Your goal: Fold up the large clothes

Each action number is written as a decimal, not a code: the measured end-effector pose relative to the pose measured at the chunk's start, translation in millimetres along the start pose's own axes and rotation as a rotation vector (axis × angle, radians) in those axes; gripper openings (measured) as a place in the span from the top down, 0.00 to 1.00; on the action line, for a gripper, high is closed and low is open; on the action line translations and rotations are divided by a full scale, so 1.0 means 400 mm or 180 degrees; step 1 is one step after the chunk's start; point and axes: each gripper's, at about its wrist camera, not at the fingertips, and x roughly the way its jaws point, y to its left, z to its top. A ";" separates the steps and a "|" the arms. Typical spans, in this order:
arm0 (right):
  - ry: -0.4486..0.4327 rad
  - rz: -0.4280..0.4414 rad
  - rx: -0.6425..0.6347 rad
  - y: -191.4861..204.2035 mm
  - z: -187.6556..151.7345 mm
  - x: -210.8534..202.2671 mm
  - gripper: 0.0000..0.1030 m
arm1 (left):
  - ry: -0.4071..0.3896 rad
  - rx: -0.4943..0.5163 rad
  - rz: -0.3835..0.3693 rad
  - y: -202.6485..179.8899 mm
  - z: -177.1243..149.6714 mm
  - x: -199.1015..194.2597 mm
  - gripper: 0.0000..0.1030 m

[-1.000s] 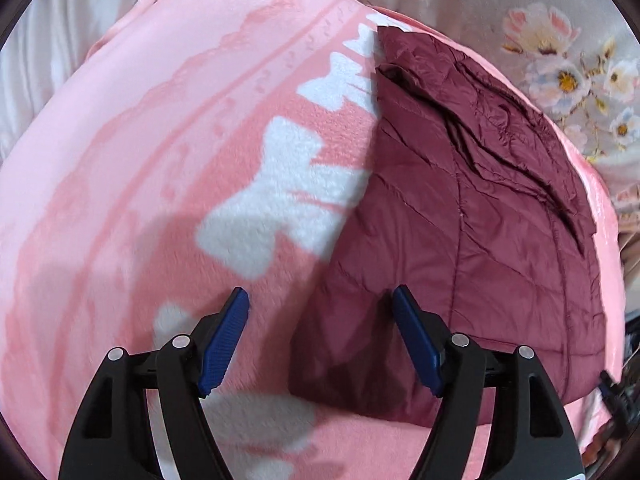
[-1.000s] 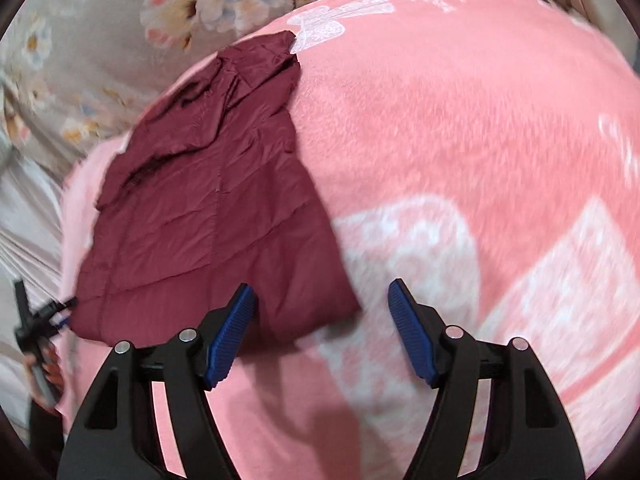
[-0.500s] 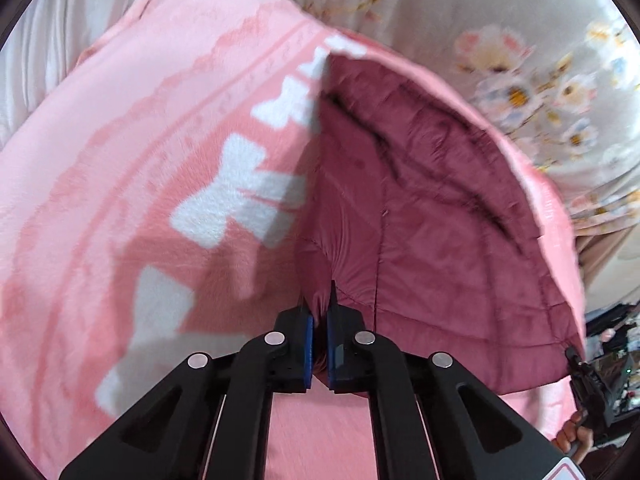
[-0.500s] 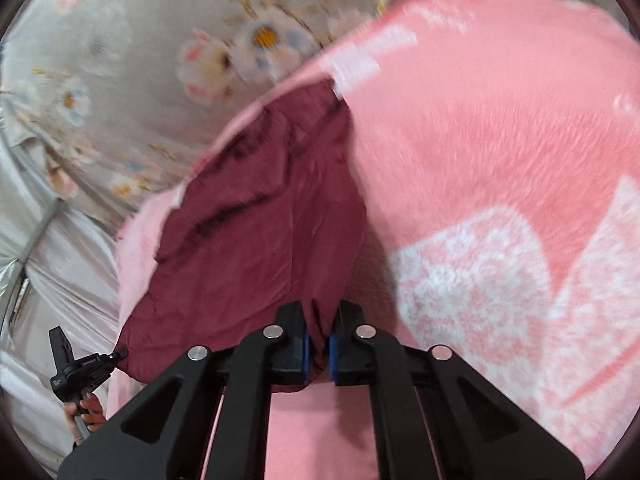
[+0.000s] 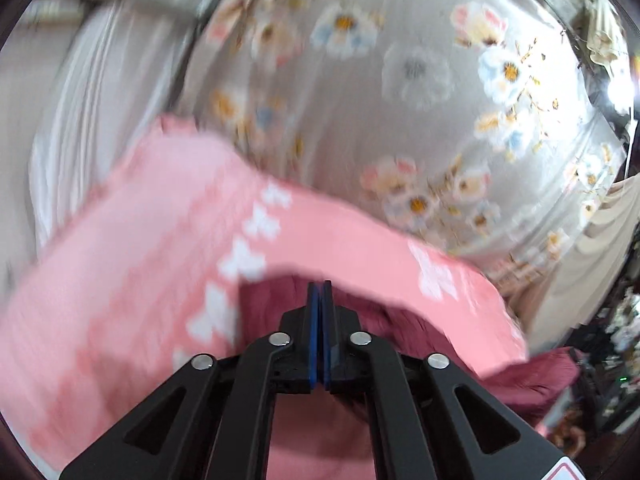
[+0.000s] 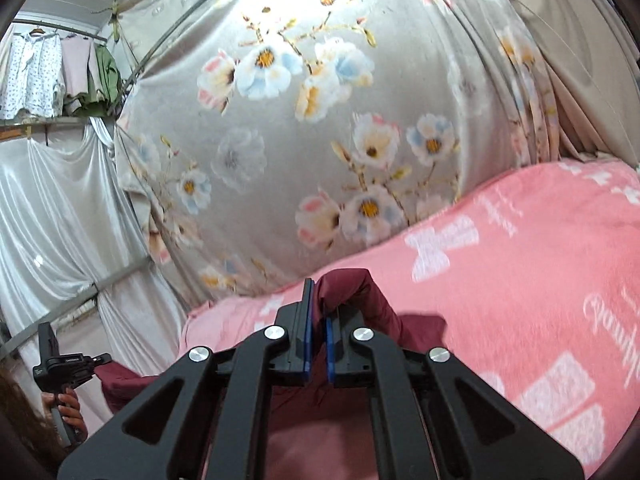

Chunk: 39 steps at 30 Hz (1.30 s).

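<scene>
Left wrist view, blurred: our left gripper (image 5: 320,292) has its blue fingers (image 5: 313,332) pressed together, pinching the maroon jacket (image 5: 400,320), which hangs beneath them over the pink blanket (image 5: 120,280). A floral curtain (image 5: 400,100) fills the background.

Right wrist view: our right gripper (image 6: 318,300) is clamped on a jacket (image 6: 360,292) corner, fabric bunched between the fingers (image 6: 307,332). The blanket (image 6: 520,280) lies below, the curtain (image 6: 320,120) behind. At lower left, a hand (image 6: 66,406) holds the other gripper.
</scene>
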 end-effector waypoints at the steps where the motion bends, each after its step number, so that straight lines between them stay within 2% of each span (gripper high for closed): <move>1: 0.0004 -0.0031 0.0021 -0.007 0.017 0.034 0.97 | -0.0099 0.0074 0.0105 -0.012 0.031 0.018 1.00; 3: 0.0077 -0.0123 0.0117 -0.034 0.037 0.137 0.97 | -0.0198 0.0195 0.0314 -0.020 0.083 0.079 1.00; 4: 0.0157 -0.0145 0.0202 -0.047 0.042 0.187 0.97 | -0.0161 0.0221 0.0354 -0.021 0.103 0.113 1.00; 5: 0.0241 -0.0156 0.0313 -0.064 0.041 0.238 0.97 | -0.0080 0.0252 0.0401 -0.022 0.123 0.168 1.00; 7: 0.0422 -0.0281 0.0412 -0.089 0.019 0.343 0.97 | 0.0127 0.0386 0.0772 -0.028 0.132 0.292 1.00; 8: 0.0496 -0.0432 0.0321 -0.085 0.003 0.383 0.97 | 0.0291 0.0384 0.0770 -0.029 0.121 0.341 1.00; 10: 0.0555 -0.0445 0.0241 -0.071 -0.018 0.407 0.97 | 0.0472 0.0338 0.0565 -0.027 0.093 0.365 1.00; 15: 0.0587 -0.0561 -0.0109 -0.025 -0.022 0.410 0.97 | 0.0755 0.0445 0.0453 -0.026 0.016 0.340 1.00; 19: 0.0667 -0.0626 -0.0086 -0.022 0.017 0.457 0.97 | 0.0988 0.0440 0.0313 -0.024 -0.047 0.313 1.00; 23: 0.0916 -0.0974 0.0166 -0.067 0.047 0.606 0.97 | 0.1009 0.0457 0.0220 -0.030 -0.084 0.279 0.99; 26: 0.1132 -0.1271 0.0326 -0.121 0.024 0.706 0.97 | 0.1053 0.0496 -0.0010 -0.041 -0.106 0.240 0.97; 28: 0.1223 -0.1280 0.0437 -0.138 0.004 0.736 0.96 | 0.1131 0.0626 -0.0210 -0.055 -0.130 0.215 0.90; 30: 0.1270 -0.1286 0.0412 -0.135 -0.010 0.755 0.97 | 0.1226 0.0760 -0.0402 -0.074 -0.180 0.188 0.63; 33: 0.1298 -0.1330 0.0265 -0.115 -0.016 0.765 0.96 | 0.1606 0.1128 -0.0658 -0.116 -0.290 0.181 0.59; 34: 0.1297 -0.1334 0.0238 -0.110 -0.017 0.765 0.96 | 0.1707 0.1131 -0.0738 -0.123 -0.320 0.183 0.59; 35: 0.1293 -0.1336 0.0219 -0.106 -0.015 0.762 0.96 | 0.1854 0.1079 -0.0870 -0.131 -0.350 0.188 0.59; 37: 0.1278 -0.1346 0.0158 -0.095 -0.013 0.756 0.96 | 0.2271 0.0760 -0.1233 -0.144 -0.413 0.212 0.59; 39: 0.1261 -0.1361 0.0103 -0.085 -0.010 0.748 0.97 | 0.2551 0.0416 -0.1407 -0.150 -0.464 0.233 0.59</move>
